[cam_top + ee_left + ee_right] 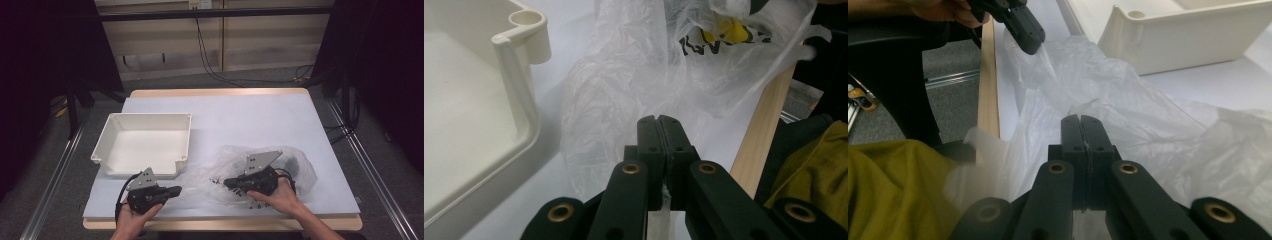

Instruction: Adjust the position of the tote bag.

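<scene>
A crumpled clear plastic bag (225, 160) (624, 90) (1128, 115) lies on the table's near right part. It has black print, and something yellow (729, 30) shows inside it. My left gripper (176, 190) (658, 120) is at the bag's left end, its jaws shut with a strip of film pinched between them. In the right gripper view that same gripper (1023, 30) pulls the film taut. My right gripper (227, 183) (1080, 119) sits over the middle of the bag, shut on its film. A white empty tray (150, 116) (519, 85) (1188, 45) stands to the left.
The table's wooden front edge (764, 125) (988, 90) runs close by both hands. The person's yellow-olive clothing (814, 165) (893, 185) is just beyond it. White tabletop (240, 115) stretches behind the bag. Metal rails run along the floor on both sides.
</scene>
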The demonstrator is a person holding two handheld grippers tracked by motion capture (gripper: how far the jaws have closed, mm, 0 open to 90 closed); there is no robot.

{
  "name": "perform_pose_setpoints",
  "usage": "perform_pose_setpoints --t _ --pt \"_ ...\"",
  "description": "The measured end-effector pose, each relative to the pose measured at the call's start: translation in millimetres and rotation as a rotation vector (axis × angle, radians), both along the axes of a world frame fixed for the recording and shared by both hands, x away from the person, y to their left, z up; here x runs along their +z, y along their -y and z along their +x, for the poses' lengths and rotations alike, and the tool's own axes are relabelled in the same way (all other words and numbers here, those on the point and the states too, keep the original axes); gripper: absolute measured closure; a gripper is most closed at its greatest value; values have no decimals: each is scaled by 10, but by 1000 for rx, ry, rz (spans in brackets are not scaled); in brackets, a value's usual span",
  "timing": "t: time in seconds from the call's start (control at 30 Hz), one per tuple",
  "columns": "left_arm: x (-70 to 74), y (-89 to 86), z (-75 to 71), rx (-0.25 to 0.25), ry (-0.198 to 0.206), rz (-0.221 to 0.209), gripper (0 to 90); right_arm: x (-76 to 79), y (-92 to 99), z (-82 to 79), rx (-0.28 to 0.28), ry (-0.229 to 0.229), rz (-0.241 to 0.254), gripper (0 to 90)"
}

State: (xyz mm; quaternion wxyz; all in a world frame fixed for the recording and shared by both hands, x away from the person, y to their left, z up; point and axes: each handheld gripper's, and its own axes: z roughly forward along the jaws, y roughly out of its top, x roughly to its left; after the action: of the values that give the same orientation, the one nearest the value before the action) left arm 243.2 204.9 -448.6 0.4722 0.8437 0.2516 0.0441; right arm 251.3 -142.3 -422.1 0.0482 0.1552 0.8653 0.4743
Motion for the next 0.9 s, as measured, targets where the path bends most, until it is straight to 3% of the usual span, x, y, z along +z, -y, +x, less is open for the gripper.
perform_pose_setpoints --t 0.17,0.37,0.5,0.9 --pt "49 26 -23 -6 8 14 892 82 265 -47 -53 34 -17 900" --pt "68 29 13 3 -14 4 892 200 529 -38 -120 55 -18 900" --pt "93 75 29 -7 -18 23 893 267 768 -81 -181 74 -19 900" --pt "212 155 59 -7 -3 73 893 301 1188 -192 -283 85 -43 900"
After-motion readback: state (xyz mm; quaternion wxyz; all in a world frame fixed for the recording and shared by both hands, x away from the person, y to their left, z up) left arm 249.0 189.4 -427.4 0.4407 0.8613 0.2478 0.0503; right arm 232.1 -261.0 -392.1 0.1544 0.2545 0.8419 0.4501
